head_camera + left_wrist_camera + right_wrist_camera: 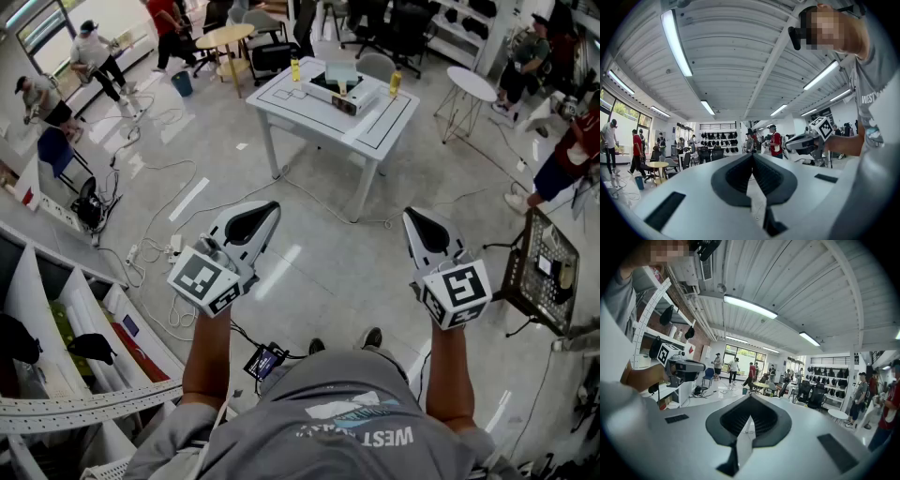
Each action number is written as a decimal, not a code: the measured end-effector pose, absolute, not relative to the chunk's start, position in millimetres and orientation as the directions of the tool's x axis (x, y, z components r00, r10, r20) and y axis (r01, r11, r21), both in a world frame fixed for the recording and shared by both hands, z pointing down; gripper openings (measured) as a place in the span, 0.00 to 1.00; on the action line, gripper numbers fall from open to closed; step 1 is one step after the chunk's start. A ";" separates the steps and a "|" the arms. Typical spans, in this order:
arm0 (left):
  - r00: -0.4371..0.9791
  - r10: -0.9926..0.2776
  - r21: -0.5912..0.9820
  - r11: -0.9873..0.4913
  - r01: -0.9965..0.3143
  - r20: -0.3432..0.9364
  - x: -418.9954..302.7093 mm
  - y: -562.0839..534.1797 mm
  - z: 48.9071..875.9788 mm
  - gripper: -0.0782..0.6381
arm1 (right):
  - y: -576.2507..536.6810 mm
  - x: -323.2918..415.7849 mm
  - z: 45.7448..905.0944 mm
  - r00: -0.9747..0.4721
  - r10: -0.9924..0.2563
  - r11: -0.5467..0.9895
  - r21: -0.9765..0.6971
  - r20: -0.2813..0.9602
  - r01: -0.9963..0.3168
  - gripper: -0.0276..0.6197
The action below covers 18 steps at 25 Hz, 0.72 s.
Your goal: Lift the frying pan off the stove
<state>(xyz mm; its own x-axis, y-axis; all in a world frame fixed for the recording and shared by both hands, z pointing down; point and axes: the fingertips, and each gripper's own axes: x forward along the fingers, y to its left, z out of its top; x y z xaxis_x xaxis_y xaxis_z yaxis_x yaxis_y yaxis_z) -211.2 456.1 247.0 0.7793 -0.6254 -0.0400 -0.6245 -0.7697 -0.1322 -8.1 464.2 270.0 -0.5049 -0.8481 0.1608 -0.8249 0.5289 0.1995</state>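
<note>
Both grippers are held up in the air over the floor, well short of the white table (309, 117). On that table sits a flat white box-like unit (343, 90), perhaps the stove; I cannot make out a frying pan on it. My left gripper (271, 208) points toward the table, its jaws closed together with nothing between them (752, 157). My right gripper (411, 217) is likewise shut and empty (751, 399). Each gripper view also catches the other gripper: the right gripper (806, 140) and the left gripper (682, 366).
Two yellow bottles (295, 67) stand on the table. A small round white table (471, 84) is at the back right, a black wire rack (544, 272) at my right, shelving (66, 319) at my left. Cables (159, 248) trail on the floor. Several people work around the room.
</note>
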 end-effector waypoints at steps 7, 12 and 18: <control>0.786 -0.617 -0.130 -0.777 -0.616 -0.039 -211.3 449.9 250.3 0.11 | 459.3 -9.2 272.2 -0.495 -0.854 0.519 0.199 0.162 -0.831 0.05; 0.793 -0.608 -0.121 -0.785 -0.608 -0.043 -208.9 445.0 253.2 0.11 | 457.6 -3.8 271.2 -0.480 -0.866 0.499 0.168 0.140 -0.850 0.06; 0.800 -0.598 -0.108 -0.793 -0.599 -0.050 -201.3 440.7 256.9 0.11 | 454.0 2.7 273.8 -0.483 -0.864 0.500 0.138 0.143 -0.855 0.06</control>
